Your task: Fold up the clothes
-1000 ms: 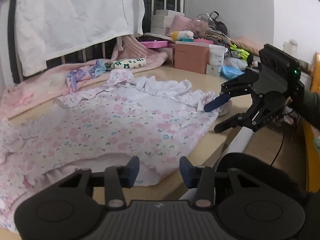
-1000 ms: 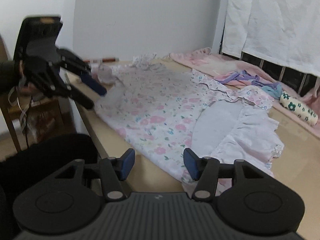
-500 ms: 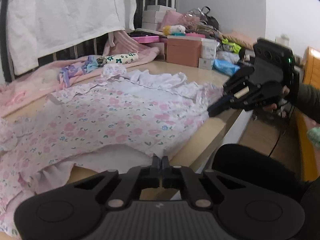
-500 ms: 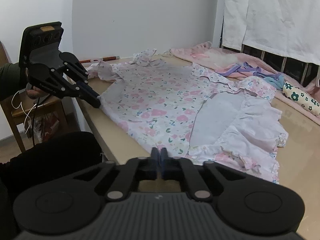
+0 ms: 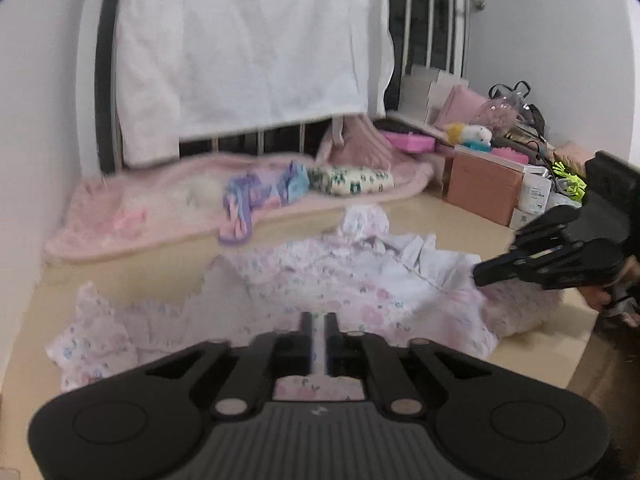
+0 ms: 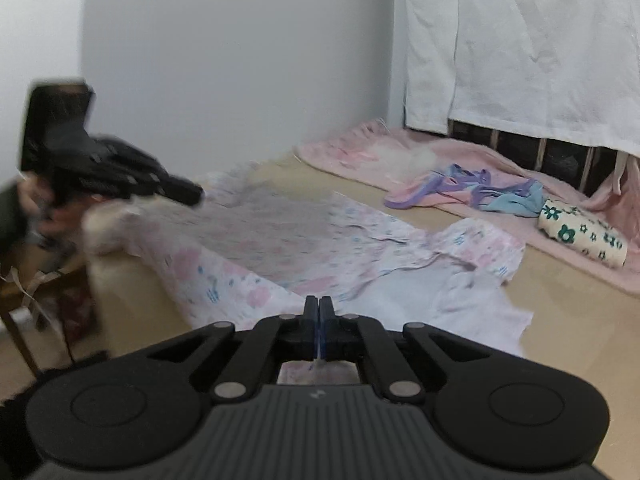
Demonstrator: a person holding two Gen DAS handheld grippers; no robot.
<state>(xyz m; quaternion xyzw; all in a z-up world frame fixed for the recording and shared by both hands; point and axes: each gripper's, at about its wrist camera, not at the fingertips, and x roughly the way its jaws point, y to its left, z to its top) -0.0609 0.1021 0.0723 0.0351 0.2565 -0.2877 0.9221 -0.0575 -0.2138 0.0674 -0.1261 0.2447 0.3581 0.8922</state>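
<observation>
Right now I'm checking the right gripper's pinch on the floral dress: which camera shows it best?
The right wrist view: the right gripper sits shut on the floral dress, cloth visible between its fingers. The left wrist view shows that gripper only side-on and blurred, tip against the dress's lifted edge.

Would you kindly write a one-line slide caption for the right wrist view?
Right gripper shut on the floral garment, lifting its near edge while the left gripper pinches the far corner.
</observation>
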